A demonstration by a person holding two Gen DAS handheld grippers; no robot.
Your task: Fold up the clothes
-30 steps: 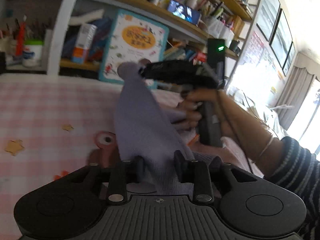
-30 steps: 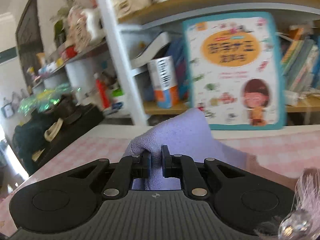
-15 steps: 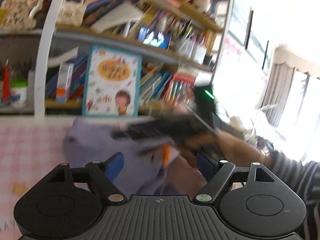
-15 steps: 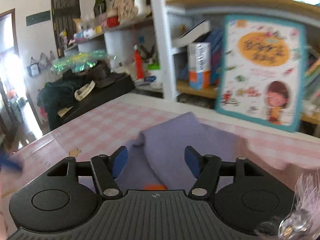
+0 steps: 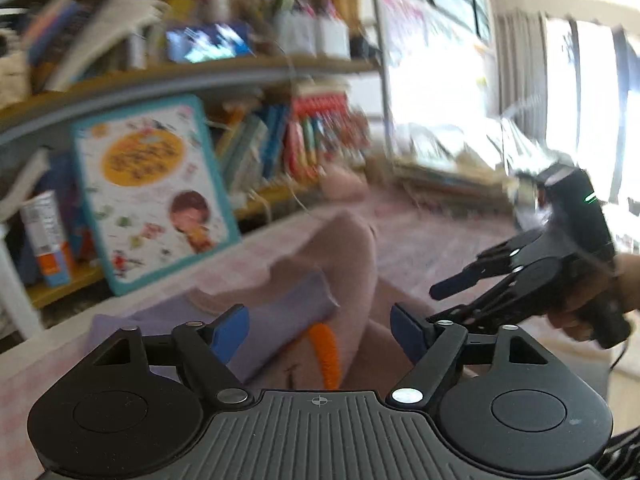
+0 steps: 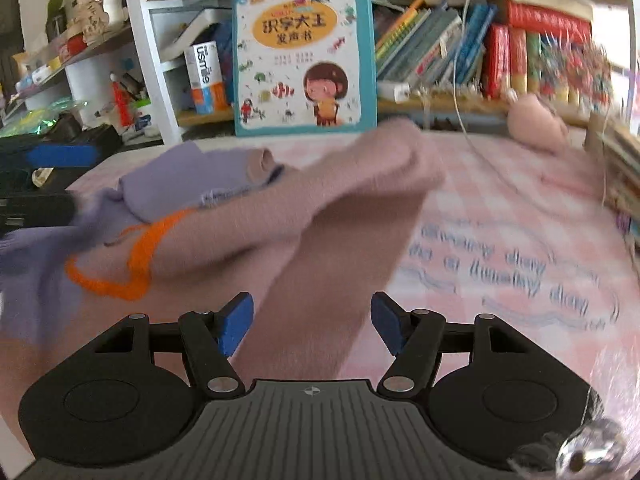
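Both grippers are hanging with jaws apart over a pink checked tablecloth [image 6: 500, 200], each having just let go of the lilac sleeve [image 6: 188, 182] of a knitted garment. The left gripper [image 5: 318, 330] has been narrowing slightly yet is standing wide, nothing pressed between its blue pads [image 5: 230, 332]. The right gripper [image 6: 312, 326] has been opening and is likewise empty, pads clear of the cloth.

The garment, a dusty-pink knit [image 6: 320, 240] with an orange stitched outline [image 6: 136, 264], is lying just ahead of and below both grippers. In the right wrist view its long pink panel is running from the jaws away toward the upper left, where the folded lilac sleeve is resting on top, near a children's picture book [image 6: 304, 52] propped against the shelf.

The right gripper appears to be the nearer one to the unfolded pink length, which is passing directly under its jaws; the left gripper is sitting closer to the sleeve end. In the left wrist view the right gripper is seen off to the right, well clear of the garment.
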